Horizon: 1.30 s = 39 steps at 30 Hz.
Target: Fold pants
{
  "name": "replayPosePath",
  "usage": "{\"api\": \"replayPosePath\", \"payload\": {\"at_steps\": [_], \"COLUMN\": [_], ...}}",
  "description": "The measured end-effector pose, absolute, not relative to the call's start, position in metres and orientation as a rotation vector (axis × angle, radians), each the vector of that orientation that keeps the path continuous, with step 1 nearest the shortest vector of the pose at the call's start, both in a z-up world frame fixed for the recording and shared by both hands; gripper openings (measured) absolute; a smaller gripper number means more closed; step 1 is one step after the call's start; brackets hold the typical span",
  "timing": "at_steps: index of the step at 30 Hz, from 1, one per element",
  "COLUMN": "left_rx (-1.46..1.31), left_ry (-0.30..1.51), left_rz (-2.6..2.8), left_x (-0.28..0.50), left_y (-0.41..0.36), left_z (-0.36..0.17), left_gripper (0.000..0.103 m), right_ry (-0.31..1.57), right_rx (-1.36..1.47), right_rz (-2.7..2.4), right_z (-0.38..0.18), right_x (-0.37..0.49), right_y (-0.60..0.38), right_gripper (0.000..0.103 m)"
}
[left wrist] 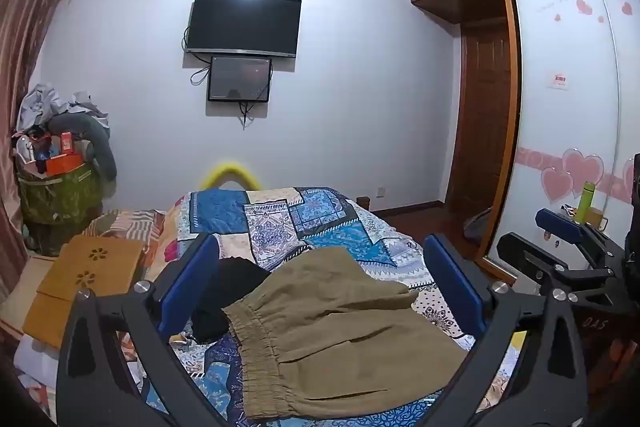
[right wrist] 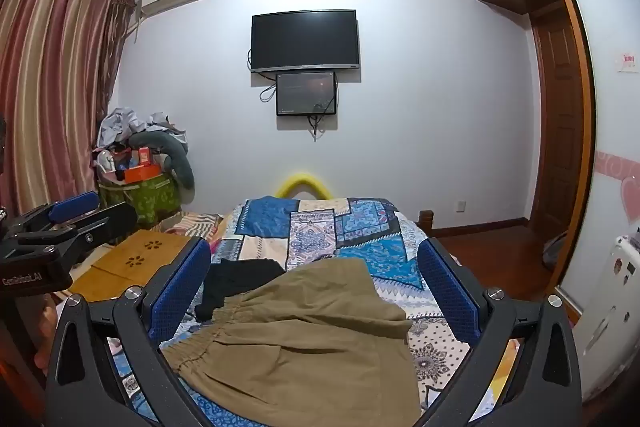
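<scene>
Khaki pants [left wrist: 332, 331] with an elastic waistband lie folded on the patchwork bedspread [left wrist: 280, 219]; they also show in the right wrist view [right wrist: 304, 343]. A black garment [left wrist: 228, 291] lies just behind them to the left, also seen in the right wrist view [right wrist: 236, 279]. My left gripper [left wrist: 320, 279] is open above the pants, holding nothing. My right gripper [right wrist: 316, 279] is open above the pants too, empty. The right gripper shows at the right edge of the left wrist view [left wrist: 568, 247], and the left gripper at the left edge of the right wrist view [right wrist: 60, 227].
A wooden lap desk [left wrist: 88, 271] lies on the bed's left side. A cluttered green bin [left wrist: 60, 195] stands in the far left corner by the curtains. A TV [left wrist: 244, 23] hangs on the far wall. A wardrobe [left wrist: 568, 107] stands at right.
</scene>
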<state>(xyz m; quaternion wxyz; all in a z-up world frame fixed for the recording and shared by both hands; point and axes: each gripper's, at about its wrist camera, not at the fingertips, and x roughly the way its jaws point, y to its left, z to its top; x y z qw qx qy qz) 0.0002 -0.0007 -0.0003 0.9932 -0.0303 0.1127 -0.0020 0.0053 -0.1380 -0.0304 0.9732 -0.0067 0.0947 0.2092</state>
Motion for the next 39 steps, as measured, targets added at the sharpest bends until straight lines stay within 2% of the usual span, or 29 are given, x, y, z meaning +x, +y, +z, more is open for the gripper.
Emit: {"api": "replayPosePath", "payload": {"at_steps": [39], "left_rx": [-0.041], "left_ry": [0.222], "left_rz": [0.036], "left_x": [0.004], "left_y": [0.0], "left_z": [-0.004], "left_gripper": [0.103], "right_ry": [0.225], "right_rx": [0.029], "right_rz": [0.419], "right_z": [-0.032], "right_x": [0.009], "right_y": [-0.142], "right_gripper": [0.103]}}
